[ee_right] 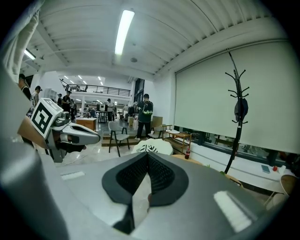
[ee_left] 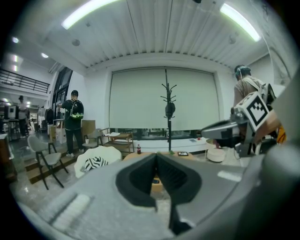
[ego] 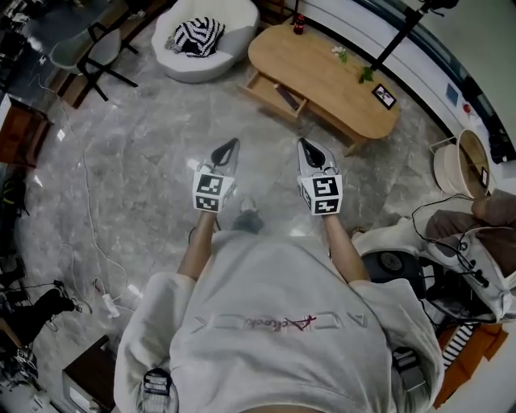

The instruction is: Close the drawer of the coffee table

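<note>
- Head view: the oval wooden counter (ego: 339,77), a low coffee table, stands on the grey marble floor (ego: 137,161) at about 1 o'clock from the person.
- Its drawer (ego: 274,95) is pulled out of the long side that faces the person, at roughly 12 o'clock from the two grippers and well apart from them; something dark lies inside it.
- The left gripper (ego: 233,144) is held out in front of the body, pointing toward the counter, its jaws pressed together with nothing between them.
- The right gripper (ego: 303,144) is just beside it at 3 o'clock, parallel, jaws likewise closed and empty.
- Left gripper view: the closed tips of the left gripper (ee_left: 157,155) line up with the counter, and the right gripper (ee_left: 206,132) shows at 3 o'clock.
- Right gripper view: the right gripper (ee_right: 147,154) has its pads meeting, with the left gripper (ee_right: 96,137) at 9 o'clock.
- On the counter sit a red-capped bottle (ego: 299,24) at the far end, a small plant (ego: 345,55) and a framed picture (ego: 384,96).
- A white armchair (ego: 234,32) with a striped cushion (ego: 200,35) stands at 10 o'clock from the drawer.
</note>
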`<state>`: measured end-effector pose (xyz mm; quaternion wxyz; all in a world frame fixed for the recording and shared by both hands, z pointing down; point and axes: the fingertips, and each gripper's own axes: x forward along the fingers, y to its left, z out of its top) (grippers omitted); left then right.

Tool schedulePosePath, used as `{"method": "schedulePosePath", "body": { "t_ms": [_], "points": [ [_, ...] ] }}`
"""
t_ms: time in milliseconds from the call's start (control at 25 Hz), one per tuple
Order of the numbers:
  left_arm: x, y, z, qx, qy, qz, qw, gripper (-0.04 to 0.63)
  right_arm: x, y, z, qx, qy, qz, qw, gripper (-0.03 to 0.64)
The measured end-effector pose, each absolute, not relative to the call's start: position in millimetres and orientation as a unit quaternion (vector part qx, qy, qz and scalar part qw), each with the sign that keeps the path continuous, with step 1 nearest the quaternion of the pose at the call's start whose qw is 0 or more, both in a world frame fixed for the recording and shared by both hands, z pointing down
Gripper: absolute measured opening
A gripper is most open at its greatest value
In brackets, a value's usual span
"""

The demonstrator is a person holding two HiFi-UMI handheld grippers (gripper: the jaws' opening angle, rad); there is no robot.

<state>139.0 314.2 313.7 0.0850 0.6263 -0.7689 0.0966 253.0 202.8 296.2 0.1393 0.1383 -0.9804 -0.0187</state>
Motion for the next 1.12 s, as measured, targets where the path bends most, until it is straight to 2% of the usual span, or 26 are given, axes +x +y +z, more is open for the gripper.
{"method": "schedulePosePath", "body": {
  "t_ms": [560,920,1120],
  "points": [
    [3.3,272.0,303.9,0.627,-0.769,0.080,0.094,0.003,117.0,164.7,281.7,0.134,-0.979,-0.025,0.150,0.005],
    [-48.3,252.8,306.7,0.640,-0.758,0.084,0.090,0.003,72.8,149.8,286.2,0.158,-0.976,-0.023,0.148,0.005],
    [-54.8,251.7,313.0,0.647,-0.751,0.090,0.095,0.003,68.4,150.2,293.6,0.166,-0.974,-0.017,0.152,0.005]
  ]
}}
